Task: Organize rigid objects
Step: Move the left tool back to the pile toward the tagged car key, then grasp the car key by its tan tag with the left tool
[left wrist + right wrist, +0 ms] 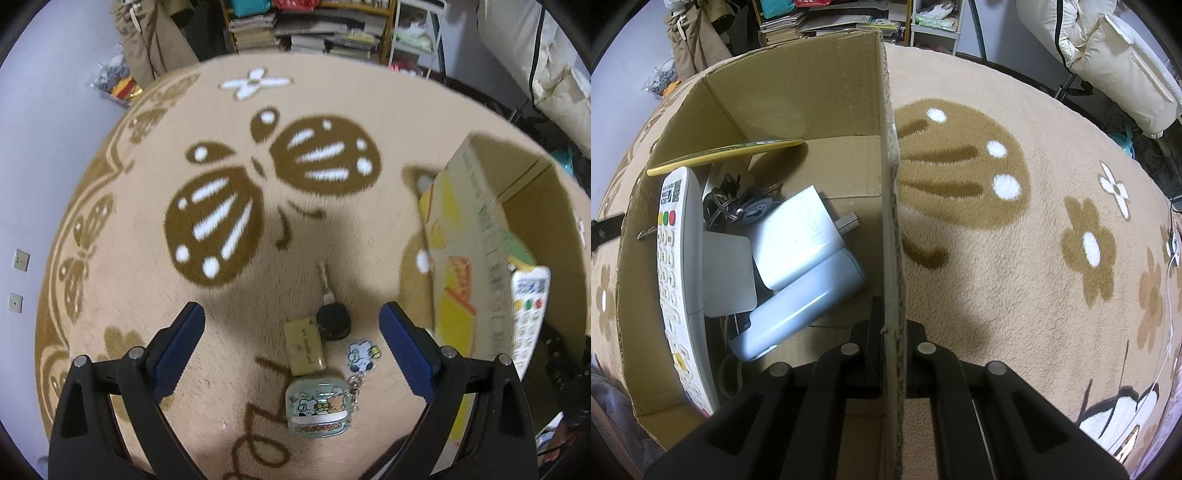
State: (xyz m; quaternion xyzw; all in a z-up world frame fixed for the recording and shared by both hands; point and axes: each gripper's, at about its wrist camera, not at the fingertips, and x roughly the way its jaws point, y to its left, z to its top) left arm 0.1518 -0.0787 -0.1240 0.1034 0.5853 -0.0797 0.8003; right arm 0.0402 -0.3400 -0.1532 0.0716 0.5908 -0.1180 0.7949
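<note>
While the left hand-held gripper [291, 325] hangs with jaws wide apart over a beige rug [332, 103] patterned with brown butterflies, a tan case [304, 347], a black round item [332, 320] and a cartoon tin [319, 411] lie between its fingers. The right hand-held gripper [892, 325] is clamped on the wall of the cardboard box [890, 184], which holds a white remote [677, 280] and chargers. Stacked books [314, 33] fill shelves beyond the rug.

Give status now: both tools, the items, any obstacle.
Left tool open above tin, case. Right tool shut on box wall. Nothing blocking.
</note>
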